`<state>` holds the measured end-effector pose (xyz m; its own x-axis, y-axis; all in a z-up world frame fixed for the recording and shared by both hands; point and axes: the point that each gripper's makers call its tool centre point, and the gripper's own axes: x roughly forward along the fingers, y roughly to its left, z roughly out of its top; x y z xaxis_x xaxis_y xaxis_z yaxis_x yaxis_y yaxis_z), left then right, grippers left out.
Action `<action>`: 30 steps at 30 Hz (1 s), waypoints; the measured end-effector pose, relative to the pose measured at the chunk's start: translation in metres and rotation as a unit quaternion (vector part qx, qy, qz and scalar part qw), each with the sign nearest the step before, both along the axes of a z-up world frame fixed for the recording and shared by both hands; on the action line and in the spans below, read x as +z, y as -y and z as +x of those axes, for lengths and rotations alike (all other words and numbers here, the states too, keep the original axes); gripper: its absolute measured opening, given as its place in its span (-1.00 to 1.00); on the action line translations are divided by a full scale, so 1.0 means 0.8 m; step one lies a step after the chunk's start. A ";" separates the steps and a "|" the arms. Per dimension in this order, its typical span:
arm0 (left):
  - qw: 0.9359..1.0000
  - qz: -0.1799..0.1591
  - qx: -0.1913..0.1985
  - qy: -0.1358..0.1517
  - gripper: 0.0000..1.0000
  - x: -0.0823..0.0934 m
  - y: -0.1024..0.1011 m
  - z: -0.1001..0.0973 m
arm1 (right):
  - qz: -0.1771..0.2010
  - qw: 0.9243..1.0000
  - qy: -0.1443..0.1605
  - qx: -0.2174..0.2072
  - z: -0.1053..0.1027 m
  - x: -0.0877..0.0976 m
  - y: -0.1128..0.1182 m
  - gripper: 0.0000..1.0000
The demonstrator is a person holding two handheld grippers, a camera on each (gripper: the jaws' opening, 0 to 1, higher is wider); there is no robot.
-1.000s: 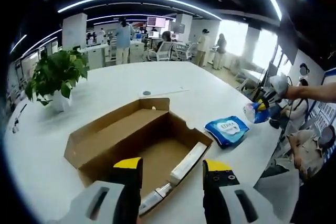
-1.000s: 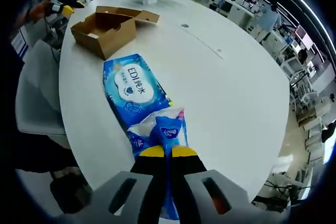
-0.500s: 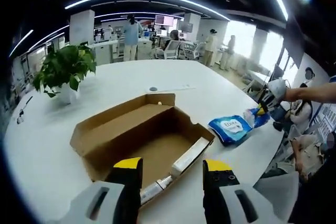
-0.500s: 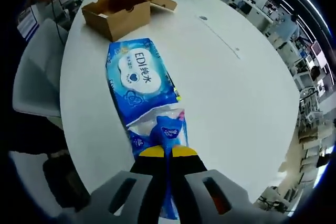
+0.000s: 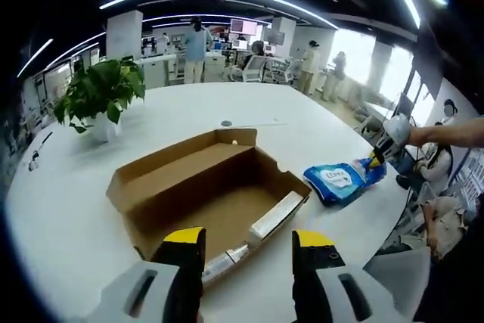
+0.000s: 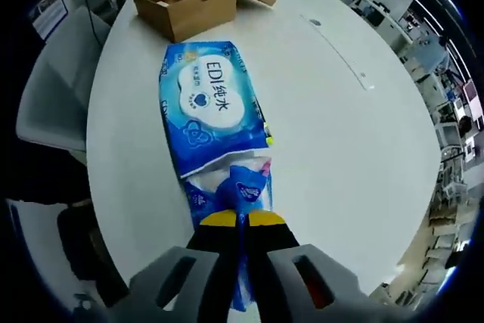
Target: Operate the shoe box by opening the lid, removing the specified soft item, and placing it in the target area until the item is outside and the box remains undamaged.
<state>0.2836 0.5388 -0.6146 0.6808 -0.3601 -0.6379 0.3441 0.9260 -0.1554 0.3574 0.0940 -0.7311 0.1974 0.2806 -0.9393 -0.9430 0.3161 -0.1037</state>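
Observation:
An open brown cardboard shoe box (image 5: 208,191) lies on the white table, lid folded back, with a white strip along its near inner wall. My left gripper (image 5: 248,238) hovers open just before the box, nothing between its jaws. A blue pack of wet wipes (image 6: 209,111) lies flat on the table, outside the box. My right gripper (image 6: 242,218) is shut on the pack's near end. In the left gripper view the pack (image 5: 342,180) lies to the right of the box, with the right gripper (image 5: 383,149) at its far end. The box (image 6: 189,1) sits far up the table in the right gripper view.
A potted green plant (image 5: 98,96) stands at the table's back left. The table edge (image 6: 102,156) runs close to the pack, with a grey chair (image 6: 53,88) beside it. Several people stand among desks in the background (image 5: 197,43).
The right gripper has drawn the wipes pack a little farther from the box along the table. The left gripper stays open before the box; its view has shifted slightly.

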 end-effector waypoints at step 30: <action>1.000 -0.014 0.015 -0.002 -0.08 -0.003 0.001 -0.003 | -0.034 0.998 -0.001 0.051 0.004 -0.001 0.003 -0.97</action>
